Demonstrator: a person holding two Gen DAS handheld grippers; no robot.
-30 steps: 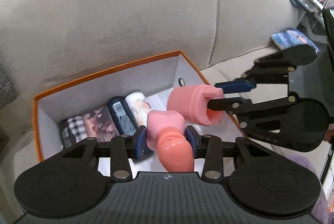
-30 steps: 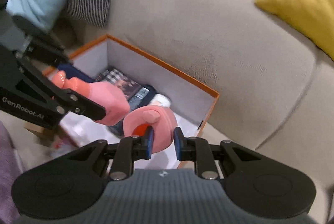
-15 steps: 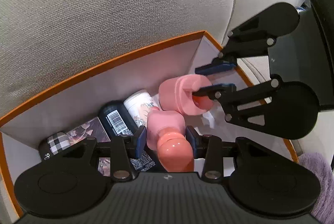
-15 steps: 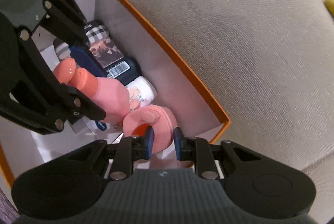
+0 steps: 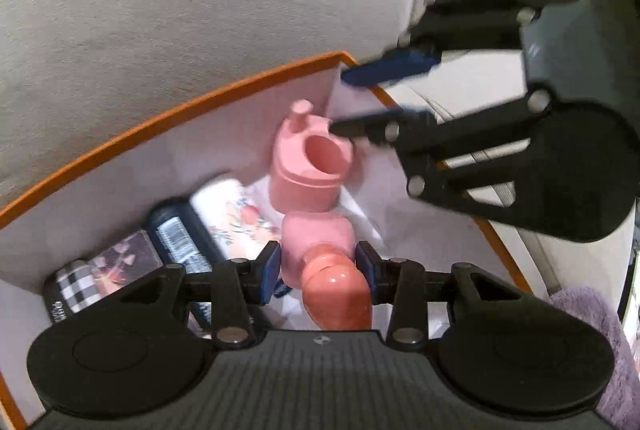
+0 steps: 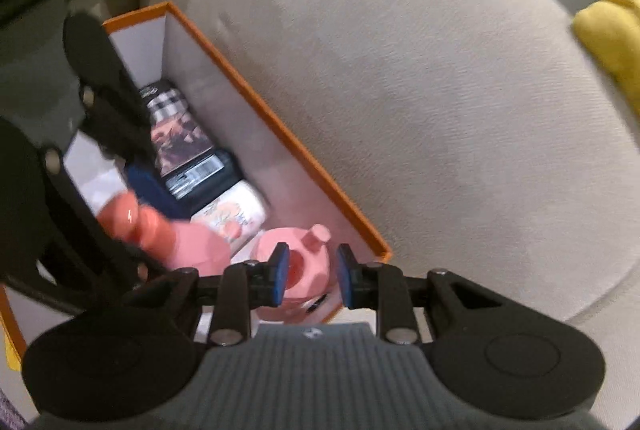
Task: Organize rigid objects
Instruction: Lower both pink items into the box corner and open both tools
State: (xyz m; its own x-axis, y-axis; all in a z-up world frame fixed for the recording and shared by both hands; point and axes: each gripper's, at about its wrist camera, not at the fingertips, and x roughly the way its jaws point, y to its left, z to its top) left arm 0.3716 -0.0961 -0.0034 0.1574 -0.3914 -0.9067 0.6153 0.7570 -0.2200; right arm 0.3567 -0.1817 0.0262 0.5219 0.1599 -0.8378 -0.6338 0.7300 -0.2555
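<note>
An orange-rimmed white box (image 5: 168, 117) lies on a beige sofa; it also shows in the right wrist view (image 6: 280, 125). My left gripper (image 5: 318, 266) is shut on a pink bottle (image 5: 320, 246) with a coral cap, held low inside the box. A pink cap-shaped cup (image 5: 308, 165) stands in the box's far right corner. My right gripper (image 6: 310, 276) is open, its jaws apart on either side of the pink cup (image 6: 296, 262), not pressing it. In the left wrist view the right gripper (image 5: 360, 101) hovers just above the cup.
Lying in the box in a row are a checked tube (image 5: 76, 278), a dark bottle with a barcode (image 5: 176, 238) and a white floral bottle (image 5: 236, 213). The sofa backrest (image 6: 400, 69) rises behind the box. A yellow cushion (image 6: 616, 29) is at the right.
My right gripper has opened and let go of the pink cup, which now stands upright in the box corner. My left gripper has stayed shut on the pink bottle, lower in the box.
</note>
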